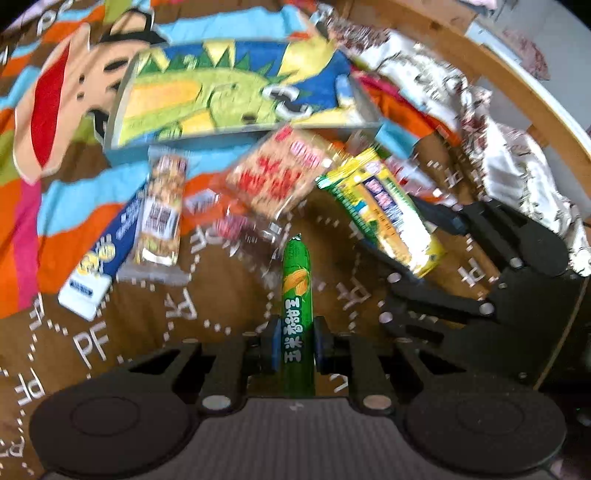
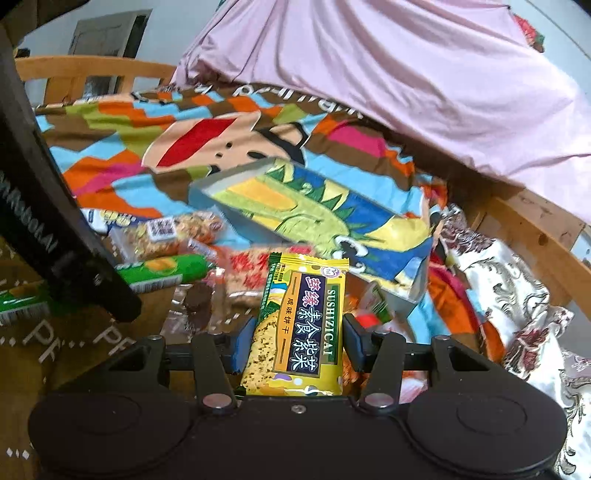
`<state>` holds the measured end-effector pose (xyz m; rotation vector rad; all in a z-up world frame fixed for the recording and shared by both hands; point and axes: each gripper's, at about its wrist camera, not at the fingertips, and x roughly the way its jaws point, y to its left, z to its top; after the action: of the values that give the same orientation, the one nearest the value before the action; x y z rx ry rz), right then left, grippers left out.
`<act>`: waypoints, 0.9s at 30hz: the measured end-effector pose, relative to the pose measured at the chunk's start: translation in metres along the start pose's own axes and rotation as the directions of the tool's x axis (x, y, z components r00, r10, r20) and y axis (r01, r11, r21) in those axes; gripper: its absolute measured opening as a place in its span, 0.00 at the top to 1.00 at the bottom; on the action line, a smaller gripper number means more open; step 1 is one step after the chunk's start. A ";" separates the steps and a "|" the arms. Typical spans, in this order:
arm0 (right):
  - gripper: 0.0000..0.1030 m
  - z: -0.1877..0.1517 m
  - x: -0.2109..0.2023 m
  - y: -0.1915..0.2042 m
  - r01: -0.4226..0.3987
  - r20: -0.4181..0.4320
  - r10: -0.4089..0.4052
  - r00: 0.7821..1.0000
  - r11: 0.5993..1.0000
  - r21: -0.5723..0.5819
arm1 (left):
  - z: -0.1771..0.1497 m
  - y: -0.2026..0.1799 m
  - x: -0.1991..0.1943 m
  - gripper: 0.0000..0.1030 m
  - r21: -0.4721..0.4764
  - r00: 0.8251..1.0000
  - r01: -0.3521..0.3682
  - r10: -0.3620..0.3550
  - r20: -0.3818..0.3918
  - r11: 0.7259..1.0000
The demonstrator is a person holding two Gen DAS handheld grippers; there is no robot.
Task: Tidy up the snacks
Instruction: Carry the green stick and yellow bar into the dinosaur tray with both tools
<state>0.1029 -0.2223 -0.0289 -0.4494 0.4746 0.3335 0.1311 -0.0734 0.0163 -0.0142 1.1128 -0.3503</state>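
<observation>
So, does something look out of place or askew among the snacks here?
Yes. The dinosaur-print box sits empty and tilted on the blanket, while loose snack packets lie scattered in front of it, some overlapping. Nothing looks spilled or torn.

Bed with a curved light-wood rail (image 2: 532, 236) as landmark. Spread inside the rail, a bright cartoon-print blanket in orange, blue and brown (image 2: 122, 147). Heaped over the rail's far stretch, a pale pink sheet (image 2: 388, 74). Bunched along the rail, a white quilt with dark red floral pattern (image 1: 491, 122). Beyond the rail, a plain pale wall (image 2: 177, 33) and a grey door (image 2: 110, 35). Soft daylight throughout.
</observation>
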 end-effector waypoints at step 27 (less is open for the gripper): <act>0.49 0.058 0.129 -0.129 0.165 0.214 -0.223 0.951 0.952 0.256 | 0.166 -0.004 0.047 0.82 -0.097 0.854 -0.142 0.172 0.490 0.985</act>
<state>0.2845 -0.2780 -0.0051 -0.2171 0.2249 0.1340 0.2942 -0.1174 0.0498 -0.0613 0.6024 -0.1510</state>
